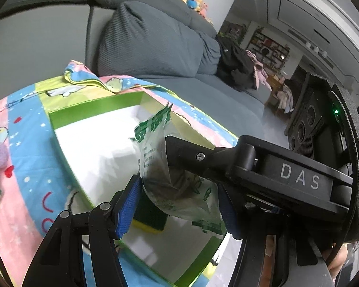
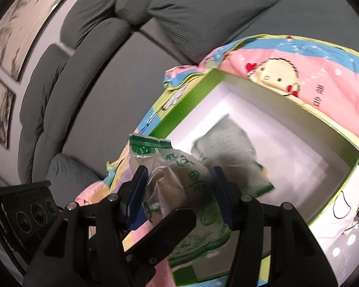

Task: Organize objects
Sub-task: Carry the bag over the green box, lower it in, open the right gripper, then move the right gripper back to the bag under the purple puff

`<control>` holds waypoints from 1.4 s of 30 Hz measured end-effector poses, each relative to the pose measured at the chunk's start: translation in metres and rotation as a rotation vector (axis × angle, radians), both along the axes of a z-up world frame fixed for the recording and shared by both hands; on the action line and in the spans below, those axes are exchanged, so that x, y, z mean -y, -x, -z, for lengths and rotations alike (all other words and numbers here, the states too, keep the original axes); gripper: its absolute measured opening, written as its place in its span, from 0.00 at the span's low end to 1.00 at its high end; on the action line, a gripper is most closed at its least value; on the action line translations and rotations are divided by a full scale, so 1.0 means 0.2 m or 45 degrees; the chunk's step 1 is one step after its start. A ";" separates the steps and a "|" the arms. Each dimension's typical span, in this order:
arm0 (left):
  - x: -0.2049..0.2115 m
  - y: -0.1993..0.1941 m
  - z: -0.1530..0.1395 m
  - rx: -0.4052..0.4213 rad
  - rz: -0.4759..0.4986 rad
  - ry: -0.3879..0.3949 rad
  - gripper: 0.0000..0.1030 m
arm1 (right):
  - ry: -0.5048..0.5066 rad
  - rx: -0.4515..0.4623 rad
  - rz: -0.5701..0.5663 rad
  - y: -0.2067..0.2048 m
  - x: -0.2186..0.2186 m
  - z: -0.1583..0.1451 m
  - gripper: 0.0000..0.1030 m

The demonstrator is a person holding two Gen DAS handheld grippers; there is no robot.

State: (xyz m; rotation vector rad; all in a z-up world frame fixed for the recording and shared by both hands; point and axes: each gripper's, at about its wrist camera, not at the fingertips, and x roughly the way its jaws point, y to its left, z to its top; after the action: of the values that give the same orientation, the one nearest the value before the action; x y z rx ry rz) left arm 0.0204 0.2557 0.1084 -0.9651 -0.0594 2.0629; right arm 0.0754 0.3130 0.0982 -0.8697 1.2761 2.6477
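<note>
The sofa (image 1: 155,47) carries a patterned blanket (image 1: 24,143); on it sits the green box (image 1: 59,124), open and white inside. Both grippers are at one snack packet (image 1: 160,167), above the box's near rim. The left gripper (image 1: 179,198) brackets it, contact unclear. The right gripper (image 2: 179,191) straddles it, half-open. The packet's long axis points away towards the box interior, where a second packet (image 2: 229,148) lies.

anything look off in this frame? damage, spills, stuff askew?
One oddity: both grippers seem to pinch the same green-printed snack packet over the green box. In the left wrist view the right gripper reaches between the left gripper fingers. The packet's top edge looks torn open. No spill visible.
</note>
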 end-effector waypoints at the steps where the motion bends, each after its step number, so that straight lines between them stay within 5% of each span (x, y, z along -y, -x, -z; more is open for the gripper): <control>1: -0.01 0.00 0.01 0.003 0.009 0.004 0.61 | 0.013 0.002 0.013 0.00 -0.02 0.01 0.52; 28: -0.05 0.04 0.07 0.096 0.006 -0.006 0.61 | -0.017 0.067 0.164 -0.02 -0.10 0.06 0.48; 37: 0.13 0.02 -0.01 0.059 -0.116 0.060 0.61 | -0.025 0.001 0.160 -0.04 -0.07 0.01 0.54; 42: 0.41 0.03 -0.02 0.048 -0.324 0.147 0.63 | -0.055 -0.101 0.112 -0.04 -0.01 -0.08 0.66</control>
State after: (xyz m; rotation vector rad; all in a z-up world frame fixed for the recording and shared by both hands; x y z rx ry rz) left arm 0.0144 0.1735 0.1122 -1.1155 -0.0874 2.3016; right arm 0.0837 0.3155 0.1136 -0.6929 1.2379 2.6544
